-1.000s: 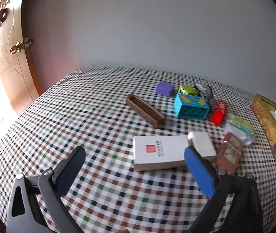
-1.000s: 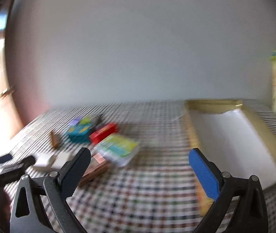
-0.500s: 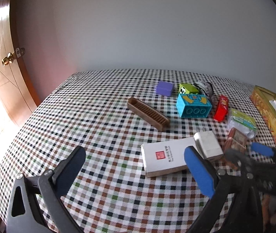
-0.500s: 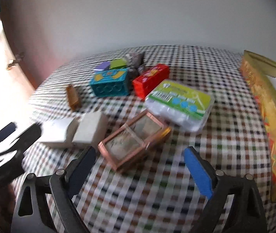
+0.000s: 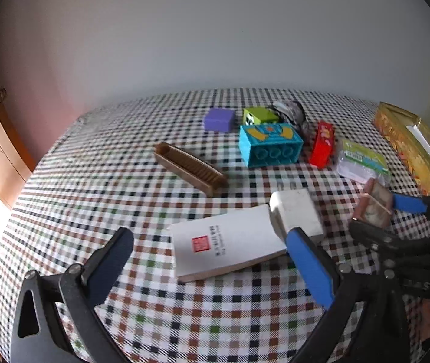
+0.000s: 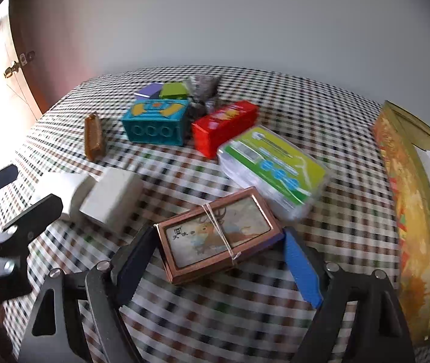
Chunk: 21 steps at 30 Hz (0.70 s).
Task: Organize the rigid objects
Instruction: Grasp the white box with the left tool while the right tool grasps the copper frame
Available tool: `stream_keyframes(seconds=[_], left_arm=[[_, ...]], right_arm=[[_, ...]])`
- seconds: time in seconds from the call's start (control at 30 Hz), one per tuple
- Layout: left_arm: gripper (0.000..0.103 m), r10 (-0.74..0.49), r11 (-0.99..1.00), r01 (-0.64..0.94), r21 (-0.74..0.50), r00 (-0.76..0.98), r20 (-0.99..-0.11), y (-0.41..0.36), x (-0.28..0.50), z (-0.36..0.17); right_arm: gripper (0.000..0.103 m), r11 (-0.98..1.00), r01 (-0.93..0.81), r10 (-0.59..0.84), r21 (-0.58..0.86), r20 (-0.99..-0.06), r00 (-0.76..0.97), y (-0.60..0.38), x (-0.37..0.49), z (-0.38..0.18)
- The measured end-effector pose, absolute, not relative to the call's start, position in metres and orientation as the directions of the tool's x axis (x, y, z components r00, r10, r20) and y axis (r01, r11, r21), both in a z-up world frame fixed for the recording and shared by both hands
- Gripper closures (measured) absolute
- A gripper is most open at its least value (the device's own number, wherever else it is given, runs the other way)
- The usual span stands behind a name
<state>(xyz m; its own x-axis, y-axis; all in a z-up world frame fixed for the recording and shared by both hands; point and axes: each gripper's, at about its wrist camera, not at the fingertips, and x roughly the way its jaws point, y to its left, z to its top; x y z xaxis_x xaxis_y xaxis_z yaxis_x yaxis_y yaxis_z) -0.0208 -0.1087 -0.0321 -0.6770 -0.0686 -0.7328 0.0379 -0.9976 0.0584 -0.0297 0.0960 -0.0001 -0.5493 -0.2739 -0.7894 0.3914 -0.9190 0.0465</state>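
A copper-framed picture box (image 6: 218, 239) bound with a rubber band lies on the checked tablecloth (image 6: 275, 311). My right gripper (image 6: 219, 260) straddles it and its jaws are closing. One pad stands at each end of the box, and neither clearly presses on it. The left wrist view shows the same box (image 5: 375, 208) between the right gripper's fingers. My left gripper (image 5: 208, 269) hangs open above the near edge of a flat white box (image 5: 227, 245), holding nothing. A white block (image 5: 296, 211) rests against that box.
Farther back lie a brown slotted tray (image 5: 189, 168), a blue brick (image 5: 270, 145), a red box (image 5: 323, 143), purple (image 5: 219, 119) and green (image 5: 258, 116) blocks, and a clear case with a green label (image 6: 272, 172). An open golden tin (image 6: 408, 211) fills the right edge.
The right gripper swung left and down from the tin to the copper-framed box, and its jaws narrowed around it. It came into the left wrist view. The left gripper drifted slightly and stayed open.
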Motion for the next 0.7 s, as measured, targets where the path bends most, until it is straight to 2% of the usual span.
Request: stream_keyframes(seconds=[0.2, 0.37, 0.43, 0.57, 0.63, 0.67, 0.7], left_arm=[[0.000, -0.070, -0.994, 0.106, 0.002, -0.641, -0.764, -0.117, -0.040, -0.039], [0.000, -0.132, -0.984, 0.175, 0.036, -0.578, -0.806, -0.133, -0.042, -0.054], [0.000, -0.090, -0.983, 0.182, -0.020, -0.573, -0.815, -0.140, -0.039, -0.060], [0.001, -0.102, -0.978, 0.207, -0.023, -0.571, -0.814, -0.145, -0.039, -0.059], [0.006, -0.105, -0.978, 0.208, -0.022, -0.578, -0.809, -0.145, -0.038, -0.057], [0.017, -0.104, -0.978, 0.206, -0.024, -0.587, -0.803, -0.144, -0.038, -0.056], [0.022, -0.104, -0.979, 0.203, -0.024, -0.595, -0.797, -0.142, -0.037, -0.055]], right_arm=[[0.018, -0.904, 0.428, -0.282, 0.020, -0.780, -0.558, 0.117, -0.025, -0.001], [0.018, -0.897, 0.442, -0.275, 0.002, -0.786, -0.553, 0.111, -0.029, -0.004], [0.018, -0.896, 0.443, -0.276, 0.002, -0.786, -0.554, 0.106, -0.030, -0.006], [0.018, -0.894, 0.449, -0.275, -0.003, -0.786, -0.553, 0.092, -0.036, -0.010], [0.018, -0.894, 0.448, -0.278, 0.001, -0.785, -0.553, 0.092, -0.036, -0.010], [0.018, -0.894, 0.449, -0.284, 0.008, -0.784, -0.552, 0.093, -0.036, -0.010], [0.018, -0.893, 0.449, -0.287, 0.011, -0.783, -0.551, 0.093, -0.036, -0.010]])
